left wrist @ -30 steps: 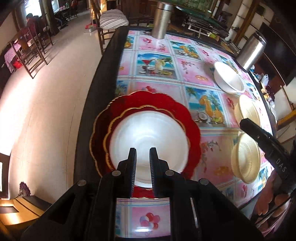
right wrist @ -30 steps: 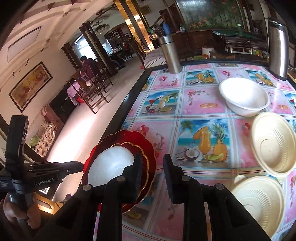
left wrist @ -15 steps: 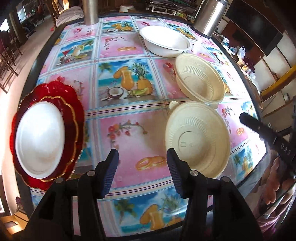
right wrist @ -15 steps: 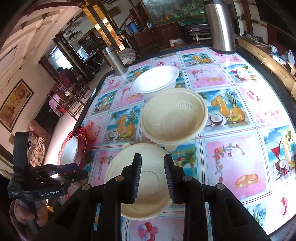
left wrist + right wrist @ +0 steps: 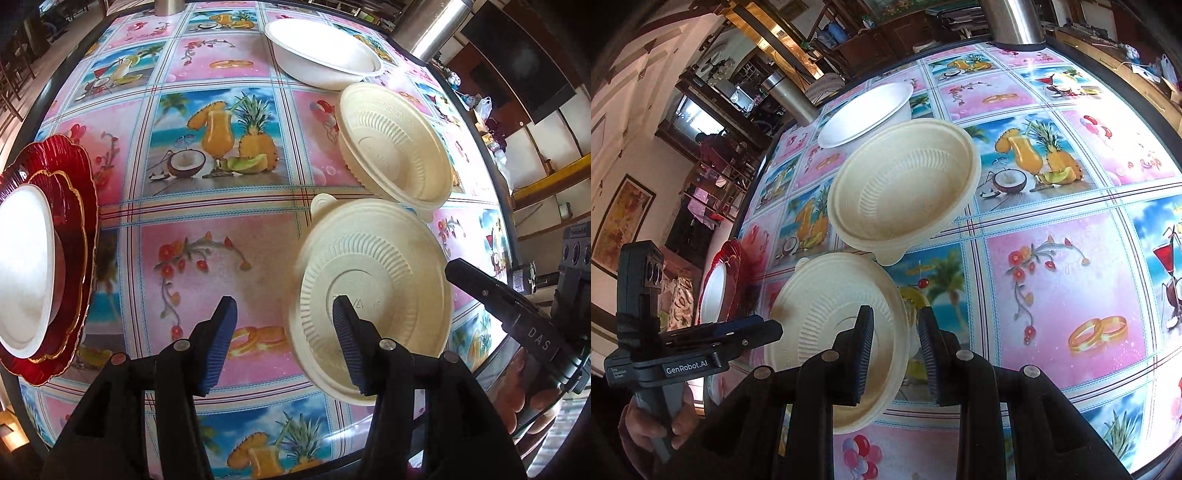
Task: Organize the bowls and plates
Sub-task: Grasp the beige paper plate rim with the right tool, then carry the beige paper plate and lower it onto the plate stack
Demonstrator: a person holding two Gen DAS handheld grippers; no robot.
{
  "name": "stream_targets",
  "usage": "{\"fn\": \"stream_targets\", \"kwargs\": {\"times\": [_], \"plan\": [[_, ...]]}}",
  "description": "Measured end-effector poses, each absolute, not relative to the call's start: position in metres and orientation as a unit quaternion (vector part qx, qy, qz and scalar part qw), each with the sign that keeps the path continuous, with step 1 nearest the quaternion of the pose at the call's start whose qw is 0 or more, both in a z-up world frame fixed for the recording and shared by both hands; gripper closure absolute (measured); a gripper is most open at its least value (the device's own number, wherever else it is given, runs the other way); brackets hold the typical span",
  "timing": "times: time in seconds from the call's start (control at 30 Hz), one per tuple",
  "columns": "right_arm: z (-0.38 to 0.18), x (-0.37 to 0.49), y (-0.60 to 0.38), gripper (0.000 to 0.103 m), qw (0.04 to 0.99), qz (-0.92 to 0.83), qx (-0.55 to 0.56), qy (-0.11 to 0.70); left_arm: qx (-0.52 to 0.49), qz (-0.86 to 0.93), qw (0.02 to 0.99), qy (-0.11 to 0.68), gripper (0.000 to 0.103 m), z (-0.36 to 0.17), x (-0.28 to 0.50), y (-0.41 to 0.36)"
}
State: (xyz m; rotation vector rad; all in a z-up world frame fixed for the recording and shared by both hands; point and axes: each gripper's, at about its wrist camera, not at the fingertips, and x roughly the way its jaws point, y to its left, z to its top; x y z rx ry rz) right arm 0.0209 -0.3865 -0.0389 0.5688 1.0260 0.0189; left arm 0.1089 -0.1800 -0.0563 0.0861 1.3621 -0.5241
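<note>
Both tools have swung away from the stack of red plates with a white plate on top, at the table's left edge, and now hang over the nearest cream bowl, which lies upside down at the near edge. The left tool has opened about halfway and holds nothing, one finger over the bowl's base. The right tool, narrowly open and empty, straddles the bowl's right rim, so the plates look settled and bowl gathering seems next.

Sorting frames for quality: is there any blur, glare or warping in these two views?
Left wrist view: the nearest cream bowl has a motion-smeared left rim; strong fisheye bending. Right wrist view: glare washes the tablecloth at right, and the white bowl looks overexposed.
</note>
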Motion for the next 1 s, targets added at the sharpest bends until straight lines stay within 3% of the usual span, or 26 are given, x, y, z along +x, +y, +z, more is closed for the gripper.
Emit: {"fn": "stream_targets", "kwargs": {"times": [0.23, 0.37, 0.5, 0.7, 1.0], "plan": [[-0.050, 0.024, -0.380, 0.075, 0.824, 0.010, 0.279, 0.492, 0.032, -0.247, 0.743, 0.621, 0.051, -0.058, 0.107, -0.182], [-0.053, 0.026, -0.376, 0.082, 0.822, 0.007, 0.274, 0.499, 0.037, -0.246, 0.746, 0.617, 0.051, -0.057, 0.107, -0.183], [-0.057, 0.027, -0.376, 0.092, 0.822, -0.001, 0.274, 0.500, 0.043, -0.247, 0.746, 0.617, 0.063, -0.058, 0.106, -0.183], [-0.056, 0.026, -0.375, 0.093, 0.825, -0.007, 0.270, 0.496, 0.037, -0.247, 0.749, 0.614, 0.089, -0.056, 0.106, -0.182], [-0.056, 0.025, -0.372, 0.093, 0.827, -0.013, 0.268, 0.494, 0.034, -0.248, 0.756, 0.605, 0.094, -0.056, 0.103, -0.177]]}}
